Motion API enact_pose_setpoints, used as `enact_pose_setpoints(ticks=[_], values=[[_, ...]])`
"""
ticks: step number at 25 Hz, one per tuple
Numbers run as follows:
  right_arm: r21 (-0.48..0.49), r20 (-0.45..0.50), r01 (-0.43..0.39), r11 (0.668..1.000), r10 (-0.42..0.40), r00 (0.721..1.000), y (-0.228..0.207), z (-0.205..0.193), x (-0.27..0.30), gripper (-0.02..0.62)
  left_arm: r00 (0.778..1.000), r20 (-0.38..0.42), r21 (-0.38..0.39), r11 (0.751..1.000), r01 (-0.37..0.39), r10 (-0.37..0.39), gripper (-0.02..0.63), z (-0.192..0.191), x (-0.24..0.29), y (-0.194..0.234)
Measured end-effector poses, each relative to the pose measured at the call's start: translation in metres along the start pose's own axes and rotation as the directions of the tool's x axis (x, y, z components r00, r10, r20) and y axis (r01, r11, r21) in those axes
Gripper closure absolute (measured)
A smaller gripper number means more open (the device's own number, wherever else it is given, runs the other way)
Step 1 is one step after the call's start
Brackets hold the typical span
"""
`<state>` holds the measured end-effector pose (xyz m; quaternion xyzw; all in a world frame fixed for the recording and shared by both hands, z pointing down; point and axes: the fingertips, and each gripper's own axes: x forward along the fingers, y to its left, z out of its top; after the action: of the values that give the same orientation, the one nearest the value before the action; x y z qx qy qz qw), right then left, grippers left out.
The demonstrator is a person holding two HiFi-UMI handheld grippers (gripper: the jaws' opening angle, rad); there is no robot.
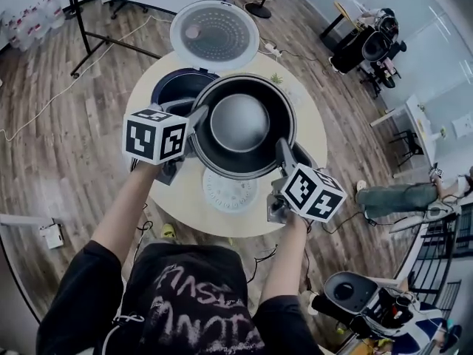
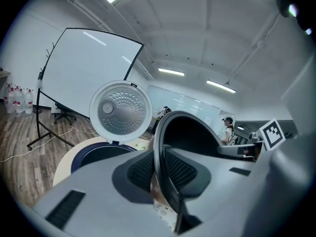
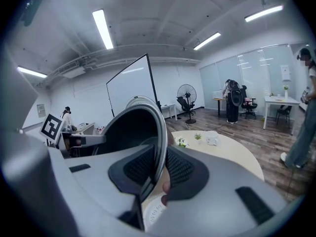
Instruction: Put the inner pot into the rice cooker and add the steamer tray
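The dark inner pot (image 1: 240, 122) hangs above the round table, carried level by both grippers. My left gripper (image 1: 198, 118) is shut on the pot's left rim (image 2: 159, 147), and my right gripper (image 1: 283, 151) is shut on its near right rim (image 3: 159, 127). Behind the pot, at the table's far left, stands the dark blue rice cooker (image 1: 176, 87) with its round lid (image 1: 214, 34) swung open; in the left gripper view the cooker (image 2: 96, 154) shows to the left of the pot. The white steamer tray (image 1: 230, 191) lies flat on the table below the pot's near edge.
The round beige table (image 1: 310, 128) holds a small plant (image 3: 182, 142) and a white cup (image 3: 212, 138) on its far side. A whiteboard on a stand (image 2: 79, 78) is behind the cooker. Another cooker (image 1: 346, 293) sits on the floor at the lower right.
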<state>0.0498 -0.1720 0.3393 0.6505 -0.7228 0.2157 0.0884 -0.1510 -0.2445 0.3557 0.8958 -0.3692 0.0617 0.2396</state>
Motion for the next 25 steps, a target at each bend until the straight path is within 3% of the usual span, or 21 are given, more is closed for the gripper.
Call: enact_pose_setpoints(ticks=[15,25], values=[[-0.066,0.025,-0.122,0.99,0.124,0.992,0.056,0.03,0.047,0.515,0.991,0.081,-0.008,0.994,-0.107,0.108,0.535,0.038,-0.034,0.052],[-0.079,-0.061,-0.245,0.966,0.241,0.969,0.067,0.05,0.095,0.509,0.982,0.026,-0.031,0.982,-0.187,0.188,0.531,0.057,-0.028,0.078]])
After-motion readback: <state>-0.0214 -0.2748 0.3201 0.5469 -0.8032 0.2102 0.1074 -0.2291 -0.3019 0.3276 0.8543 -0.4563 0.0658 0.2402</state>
